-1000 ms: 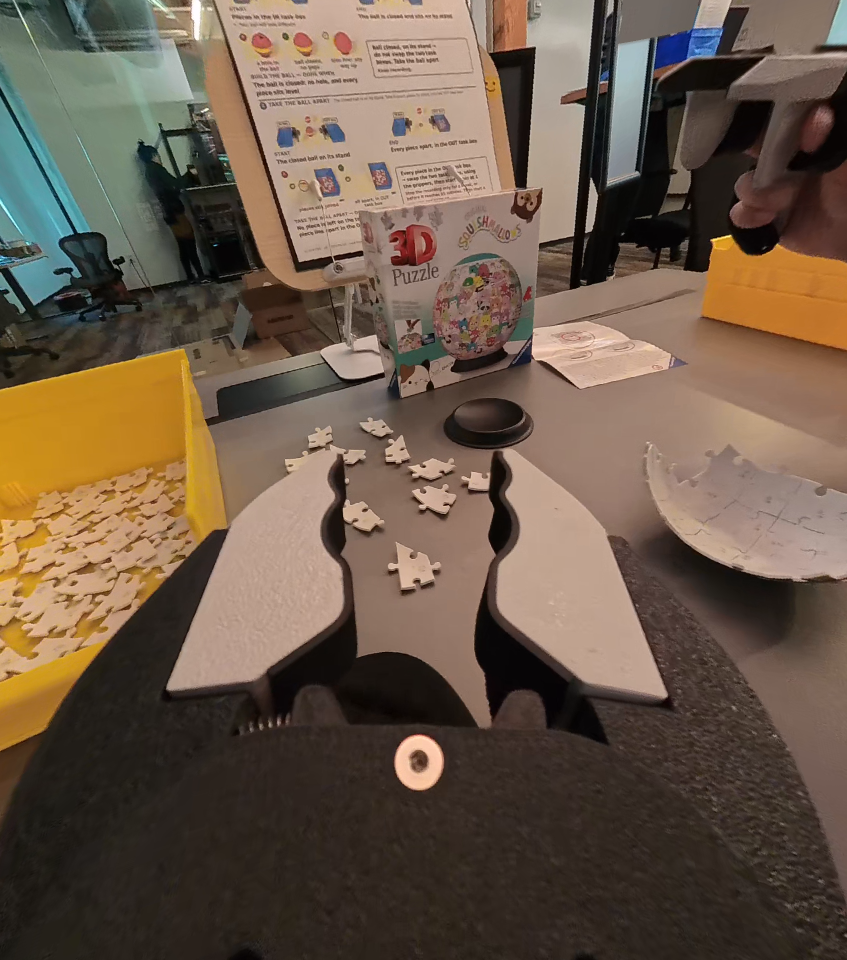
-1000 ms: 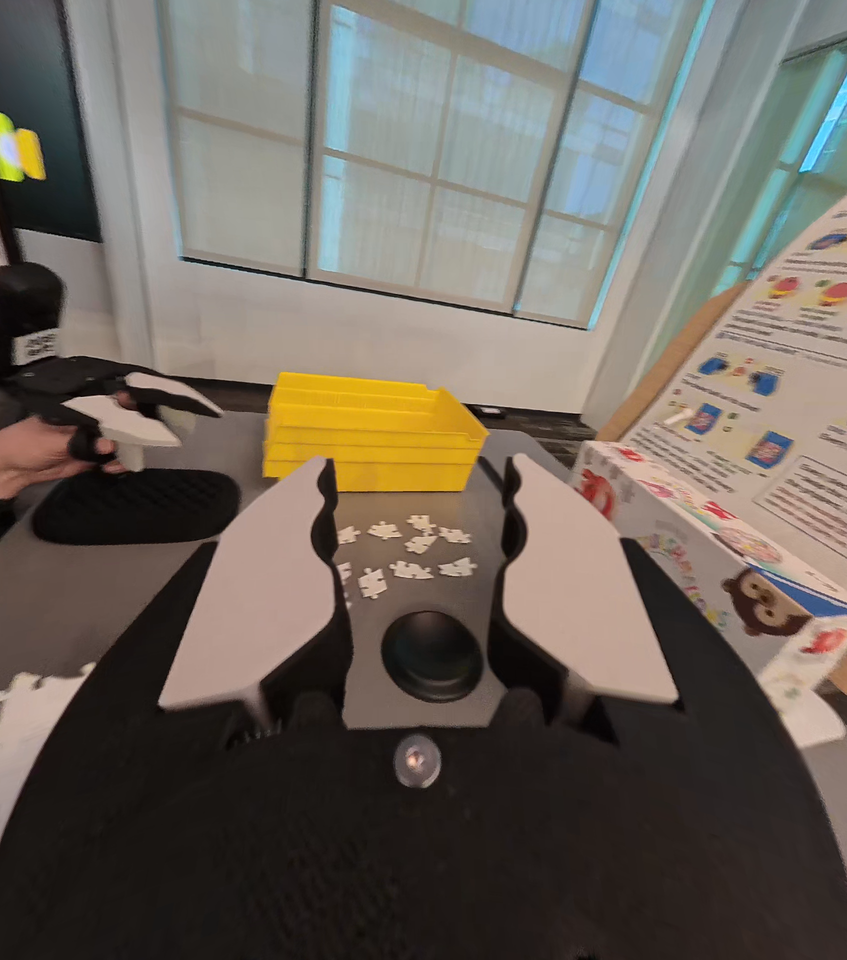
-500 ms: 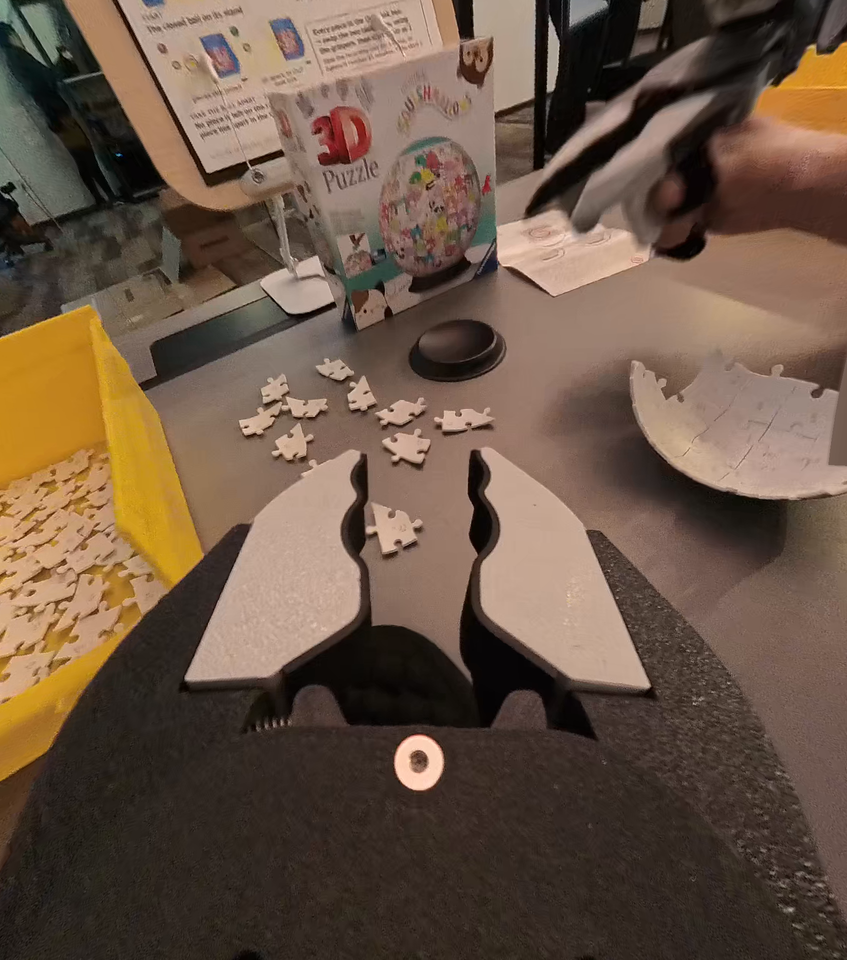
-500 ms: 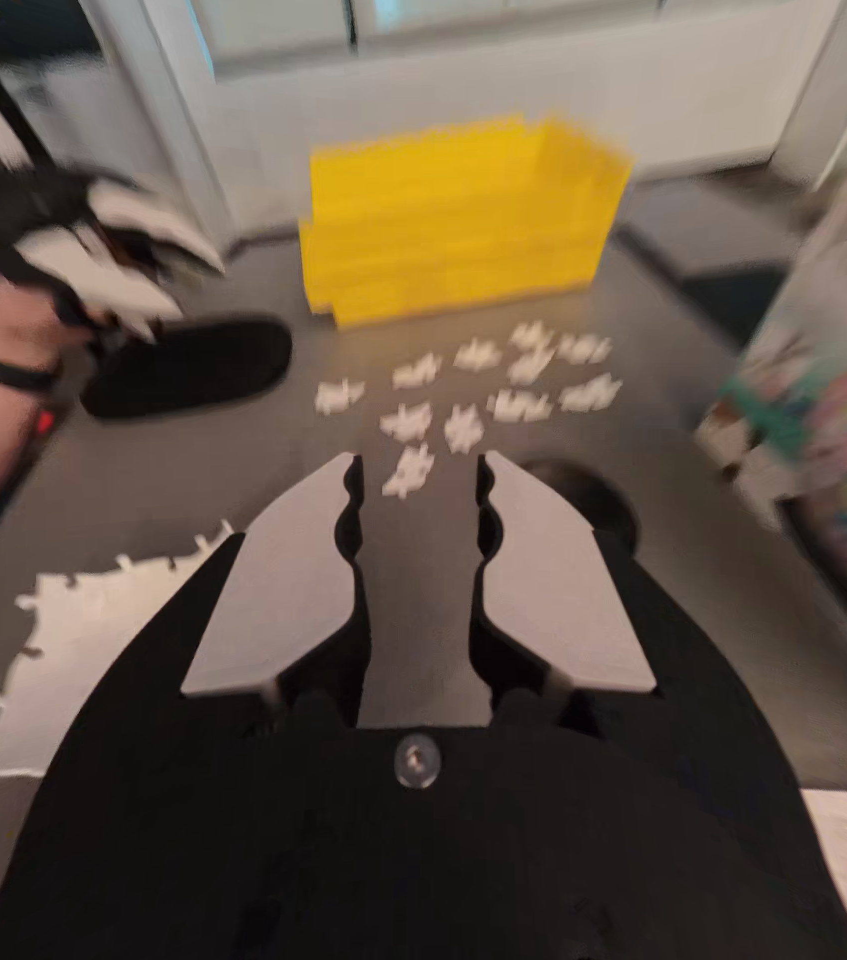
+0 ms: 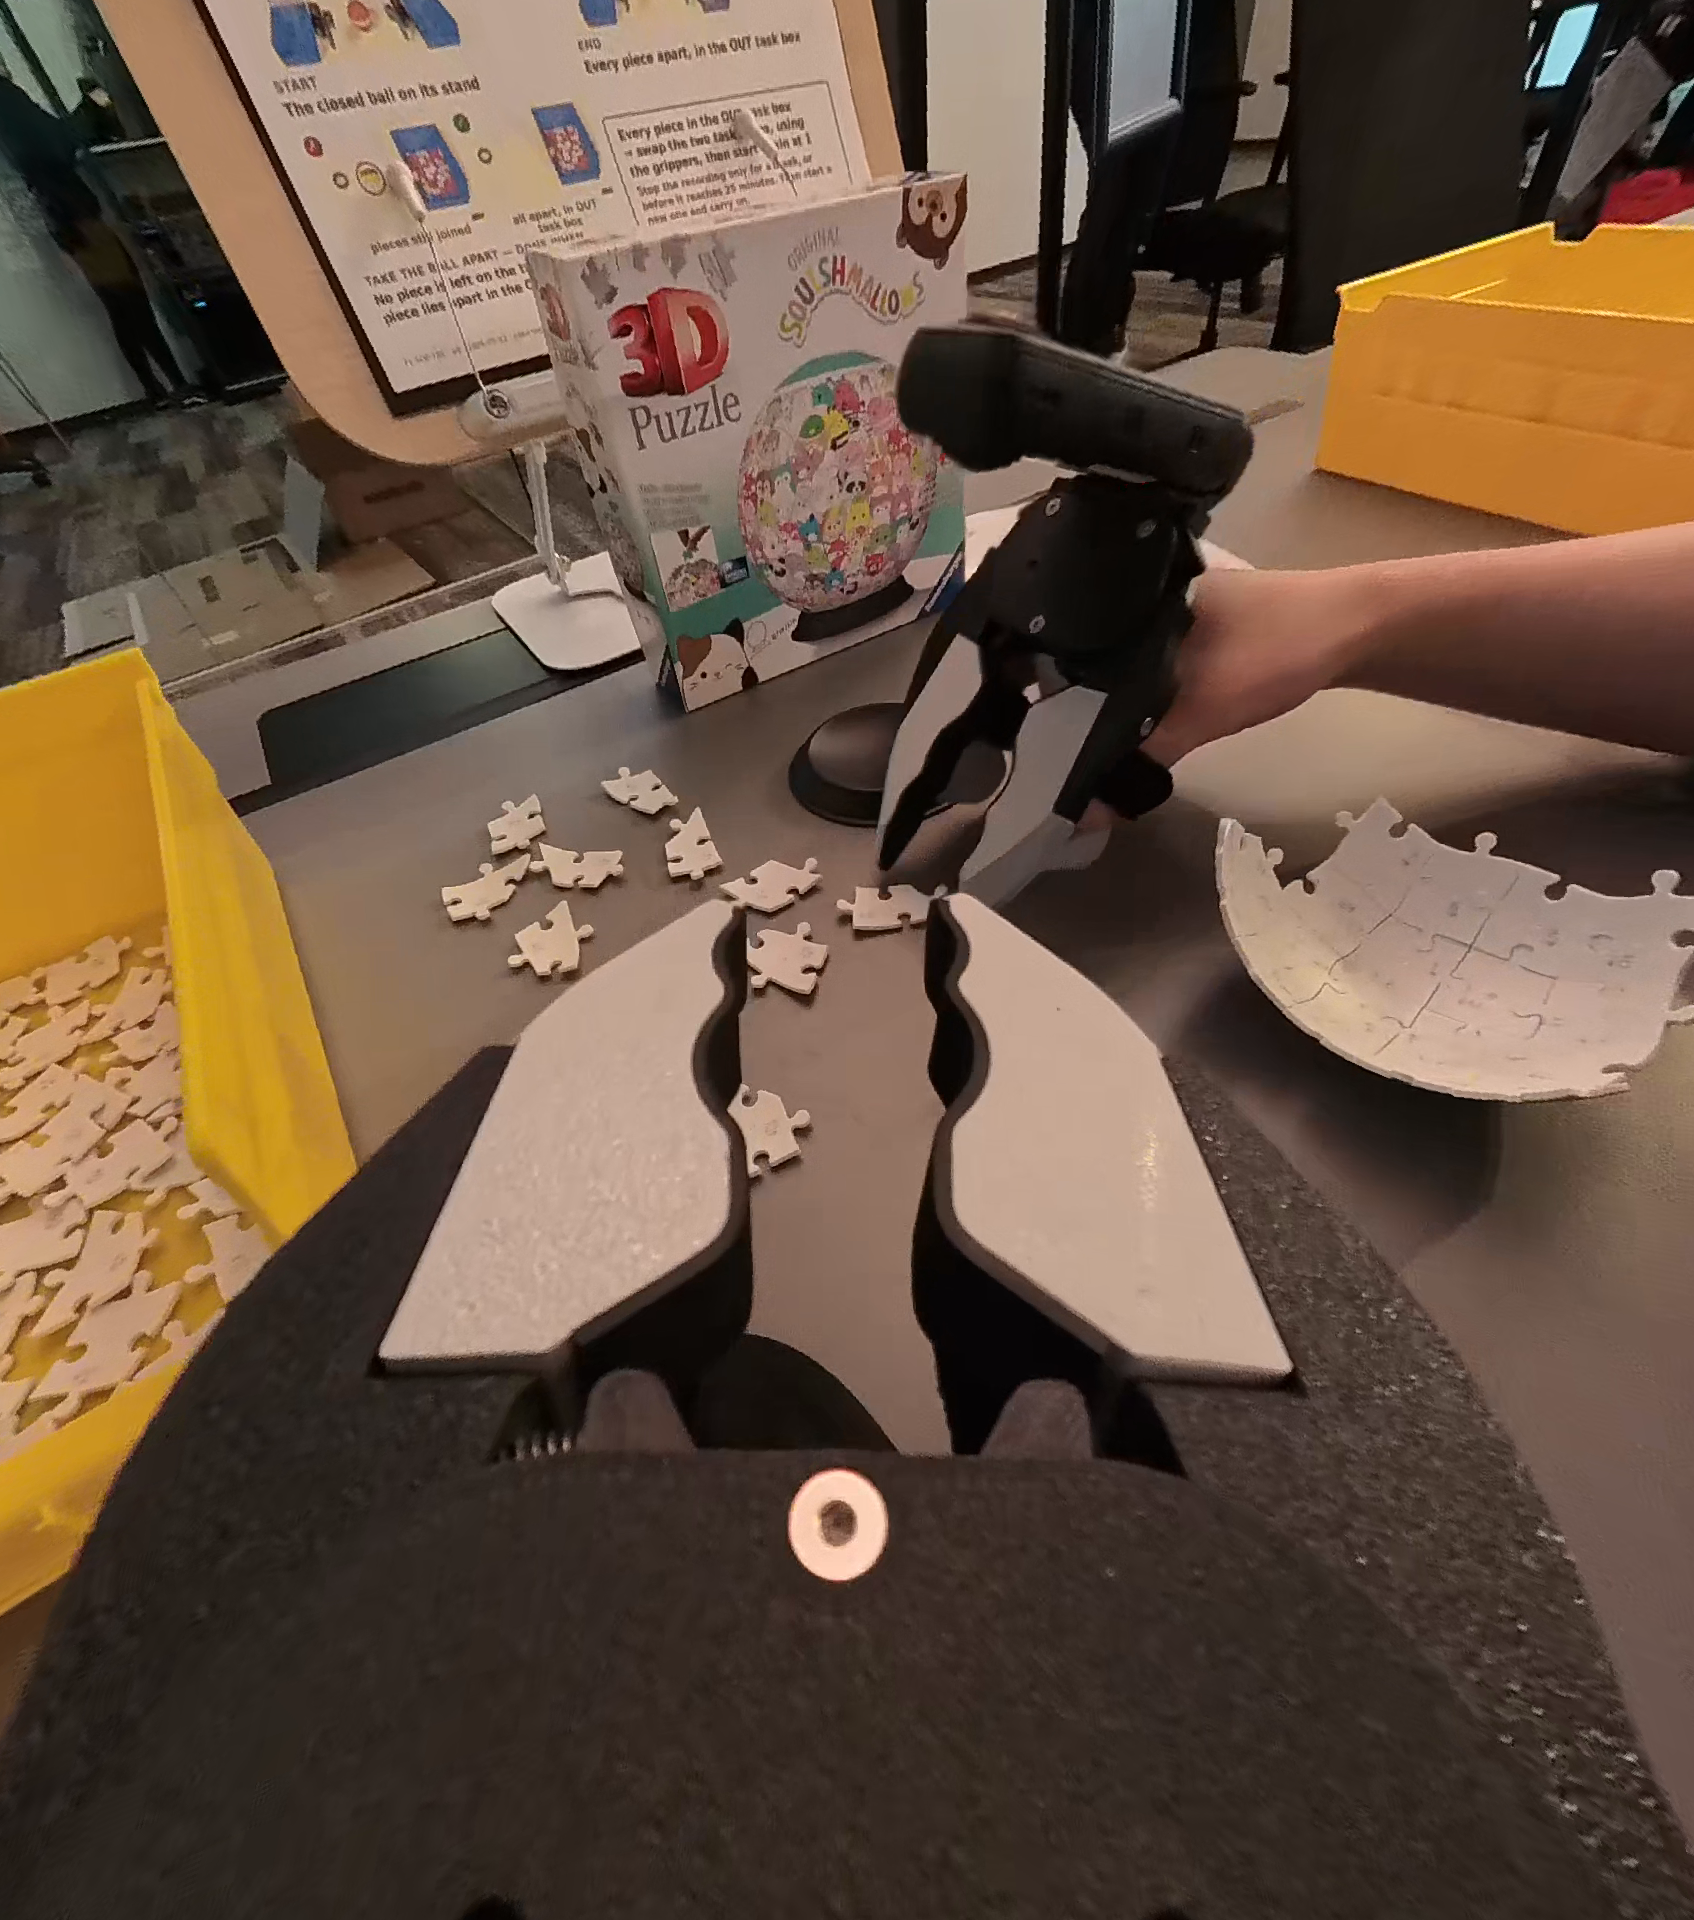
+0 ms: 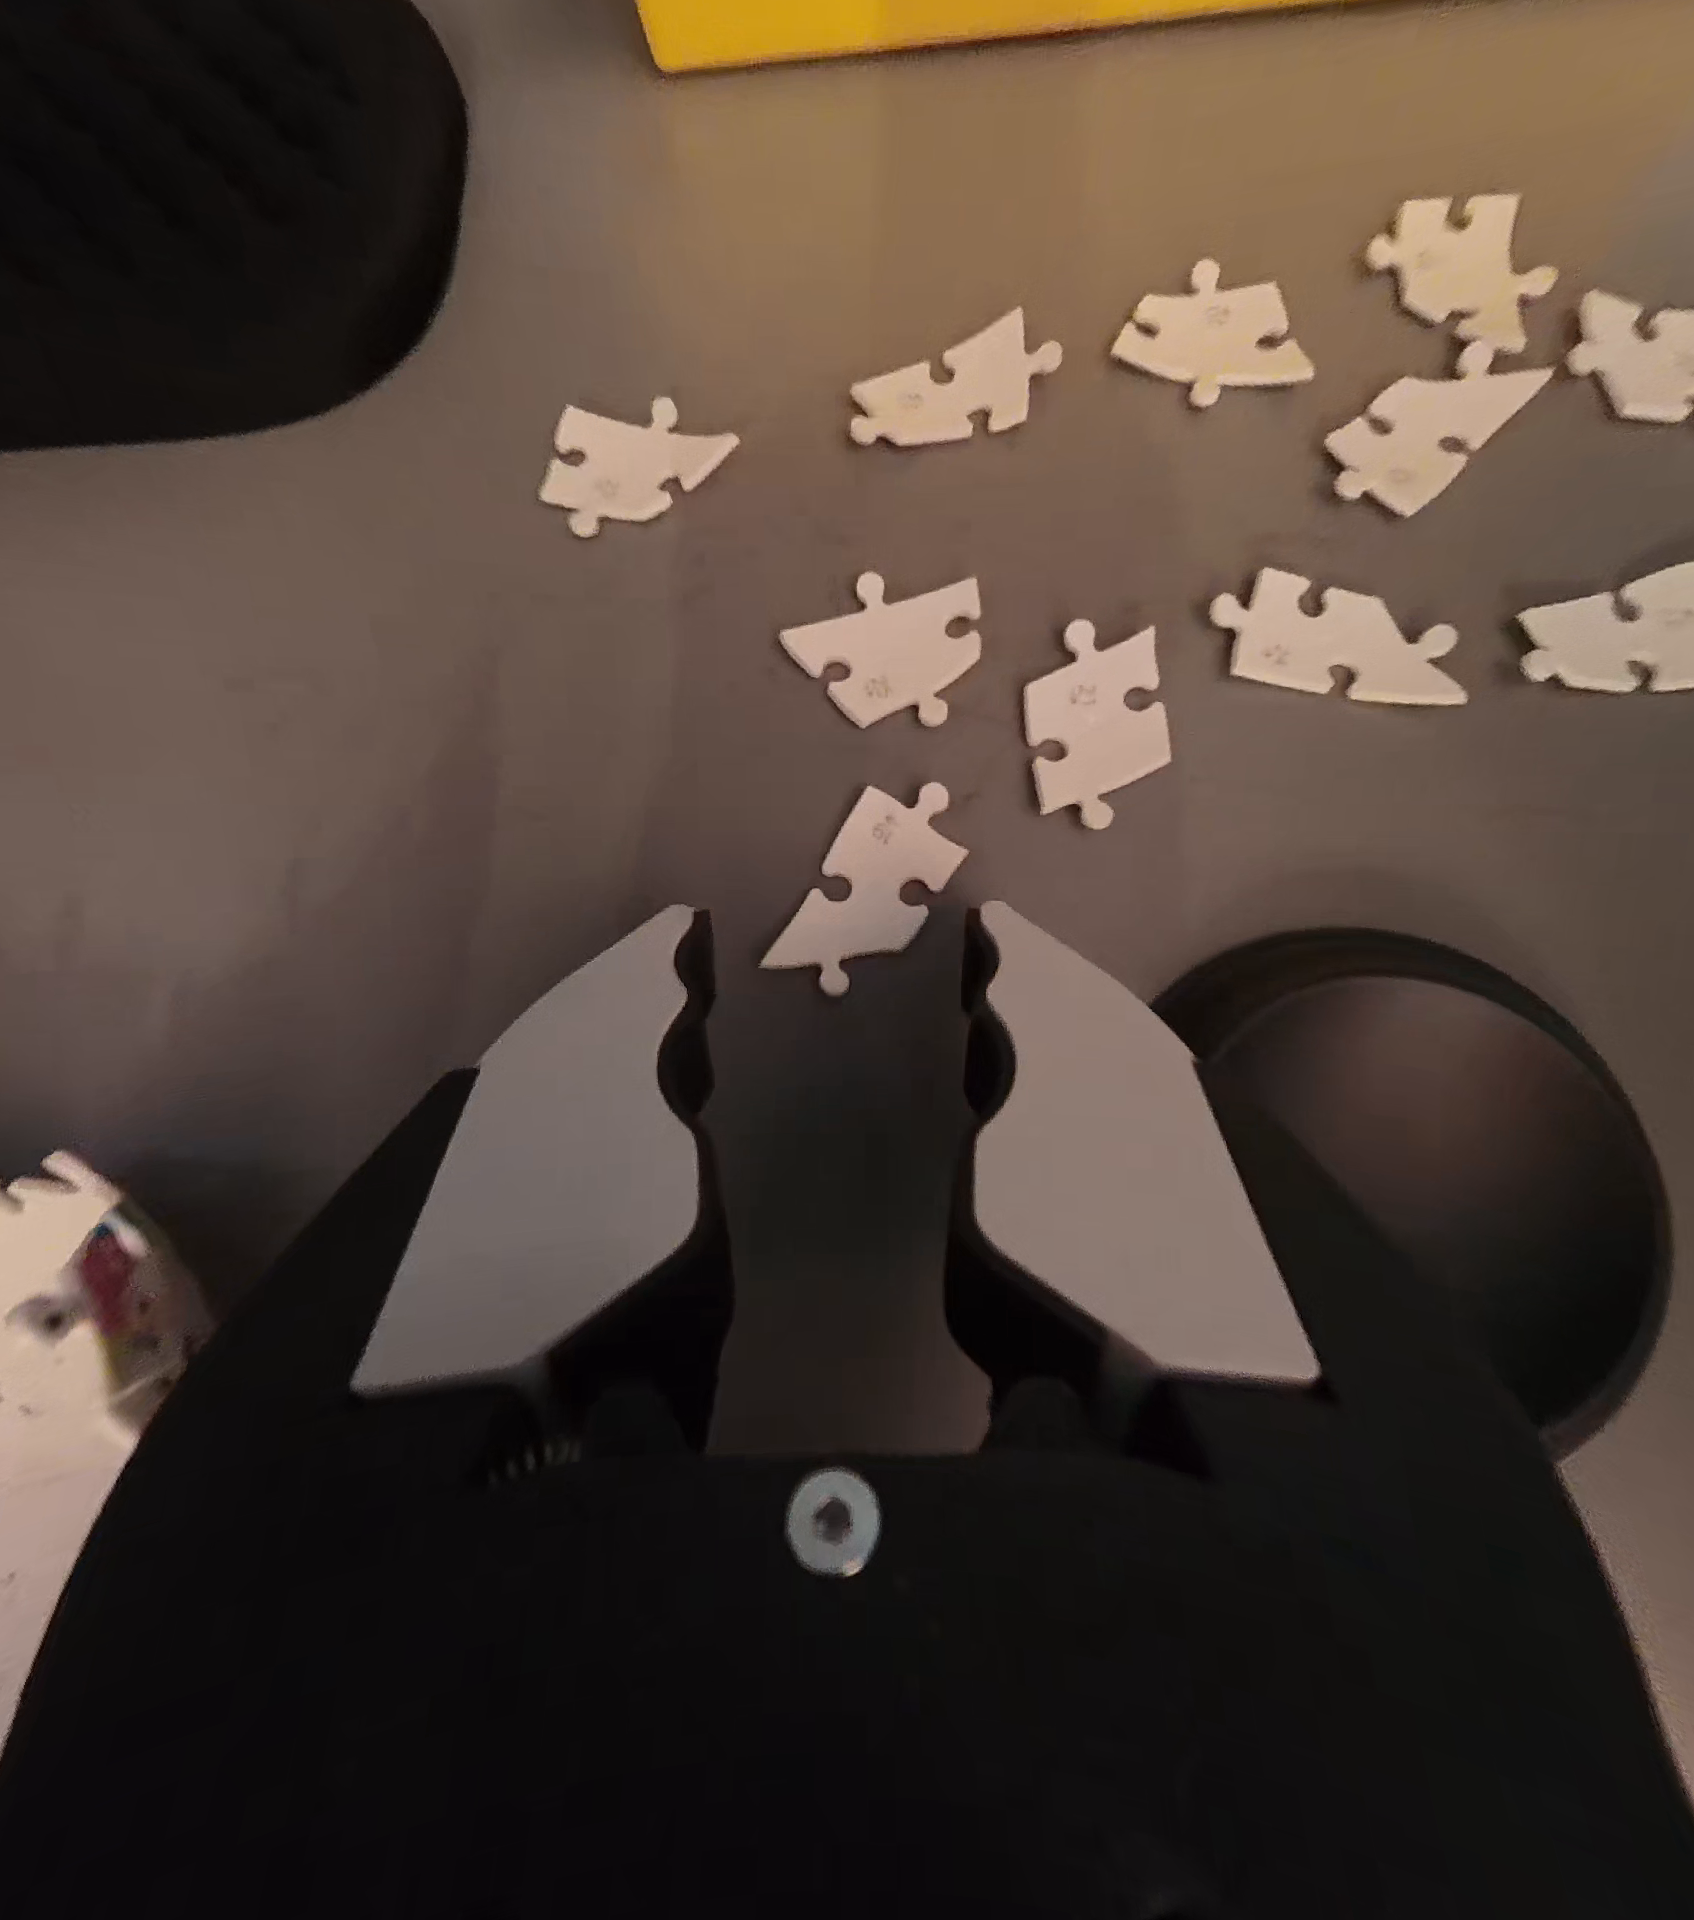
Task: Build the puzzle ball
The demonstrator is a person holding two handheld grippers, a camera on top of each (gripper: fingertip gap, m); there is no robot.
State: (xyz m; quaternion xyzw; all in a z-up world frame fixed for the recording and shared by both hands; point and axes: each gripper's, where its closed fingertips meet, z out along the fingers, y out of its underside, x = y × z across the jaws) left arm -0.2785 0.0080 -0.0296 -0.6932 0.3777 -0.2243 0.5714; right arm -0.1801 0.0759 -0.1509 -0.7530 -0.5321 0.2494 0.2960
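The right gripper, jaws spread, hovers with its tips just beside one white puzzle piece on the grey table, while the left gripper, also spread, straddles another loose piece near the half-built ball shell.

Curved white half-built ball shell rests rim-up near bench's right side, w/ approx. a dozen loose white pieces scattered blank-side-up mid-bench.
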